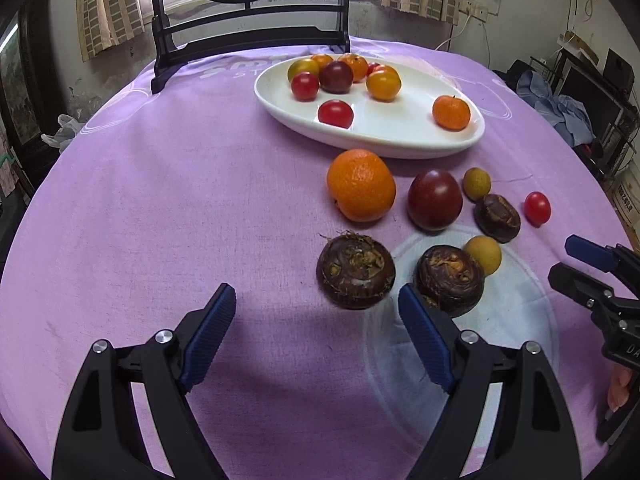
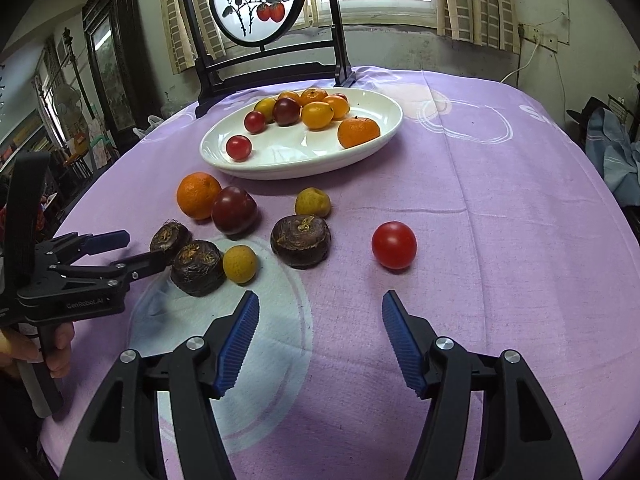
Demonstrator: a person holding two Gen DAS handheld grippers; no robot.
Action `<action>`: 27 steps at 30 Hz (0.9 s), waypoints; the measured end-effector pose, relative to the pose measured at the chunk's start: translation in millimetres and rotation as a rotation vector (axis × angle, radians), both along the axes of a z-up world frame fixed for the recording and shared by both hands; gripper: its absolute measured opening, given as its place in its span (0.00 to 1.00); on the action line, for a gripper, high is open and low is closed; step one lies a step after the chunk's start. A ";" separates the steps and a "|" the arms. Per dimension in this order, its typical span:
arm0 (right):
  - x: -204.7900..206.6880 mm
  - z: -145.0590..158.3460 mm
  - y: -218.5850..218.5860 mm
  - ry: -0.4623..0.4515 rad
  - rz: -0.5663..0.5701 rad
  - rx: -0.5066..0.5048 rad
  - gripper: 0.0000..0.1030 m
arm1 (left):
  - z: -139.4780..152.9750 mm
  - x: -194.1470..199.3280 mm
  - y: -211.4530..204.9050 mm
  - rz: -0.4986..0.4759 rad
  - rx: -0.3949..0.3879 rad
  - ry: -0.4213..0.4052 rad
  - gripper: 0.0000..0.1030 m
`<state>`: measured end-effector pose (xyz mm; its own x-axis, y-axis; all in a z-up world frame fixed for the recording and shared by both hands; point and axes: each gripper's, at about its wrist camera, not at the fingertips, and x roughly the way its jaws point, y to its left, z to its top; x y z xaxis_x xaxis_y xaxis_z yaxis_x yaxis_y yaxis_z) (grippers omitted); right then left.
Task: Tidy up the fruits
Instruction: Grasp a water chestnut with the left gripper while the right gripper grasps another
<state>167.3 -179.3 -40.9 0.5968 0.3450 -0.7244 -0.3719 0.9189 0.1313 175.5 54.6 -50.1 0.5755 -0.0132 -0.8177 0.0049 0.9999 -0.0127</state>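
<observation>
Down low over the purple-clothed worktop (image 1: 160, 200): left gripper (image 1: 316, 312) with jaws wide, empty, dark brown round water chestnut (image 1: 355, 270) just ahead between the tips. Right gripper (image 2: 320, 312) likewise spread, empty, small red cherry tomato (image 2: 394, 245) just beyond. Behind, white oval plate (image 2: 280, 160) holding fruit.

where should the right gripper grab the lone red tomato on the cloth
Around its widest middle, coming down from above and the near side. The red tomato is round and smooth, sits alone on the purple cloth with free space either side, and lies just ahead of the open right gripper.
</observation>
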 end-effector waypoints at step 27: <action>23.5 -17.5 30.1 0.040 -0.015 -0.131 0.64 | -2.3 8.1 1.8 -0.035 -0.045 -0.047 0.41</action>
<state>190.8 -149.3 -58.4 0.5710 0.2375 -0.7859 -0.3551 0.9345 0.0244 183.7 56.4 -52.4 0.6121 -0.0699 -0.7877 0.0416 0.9975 -0.0562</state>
